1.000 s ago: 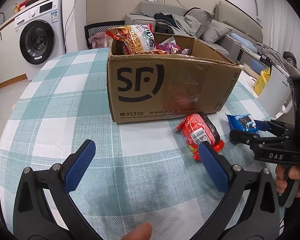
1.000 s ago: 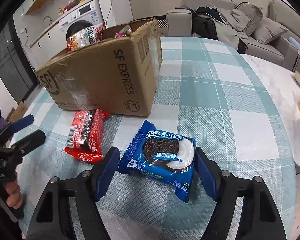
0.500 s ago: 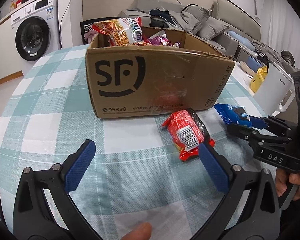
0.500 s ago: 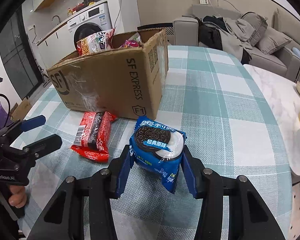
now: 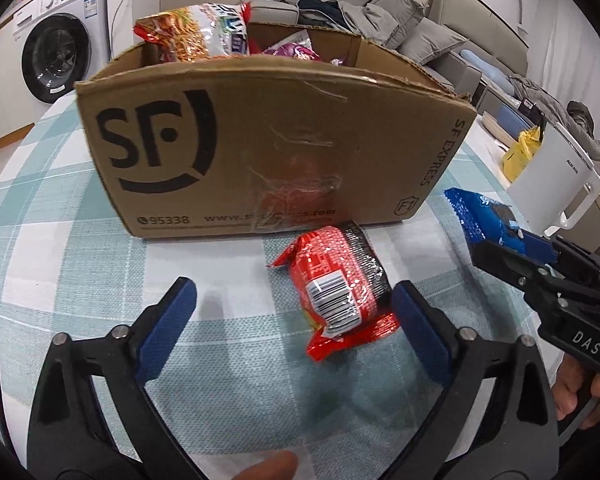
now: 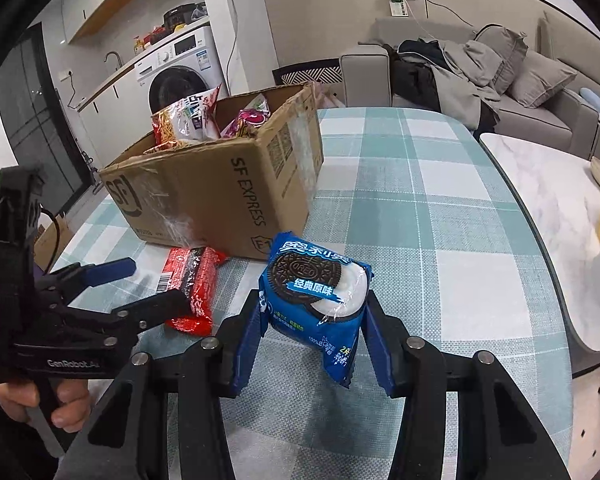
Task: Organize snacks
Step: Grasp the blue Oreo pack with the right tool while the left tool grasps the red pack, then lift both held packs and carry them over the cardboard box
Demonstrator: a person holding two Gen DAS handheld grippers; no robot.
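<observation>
A red snack packet point(image 5: 336, 284) lies on the checked tablecloth in front of the cardboard SF box point(image 5: 276, 152). My left gripper point(image 5: 294, 294) straddles it with its jaws closing; the packet sits close to the right pad point(image 5: 416, 328) and the left pad stands clear of it. My right gripper point(image 6: 315, 308) is shut on a blue Oreo packet point(image 6: 316, 292), held tilted above the table beside the box's corner point(image 6: 260, 240). The red packet point(image 6: 192, 284) and the left gripper point(image 6: 140, 286) also show in the right wrist view.
The box holds a noodle bag point(image 5: 192, 36) and other snack packs. A white appliance point(image 5: 552, 184) stands past the table's right edge. A marble side table point(image 6: 548, 216), a sofa point(image 6: 520, 92) and a washing machine point(image 5: 56, 60) lie beyond.
My right gripper closed on the Oreo packet and raised it off the cloth. My left gripper moved forward until the red packet came between its jaws, which narrowed a little.
</observation>
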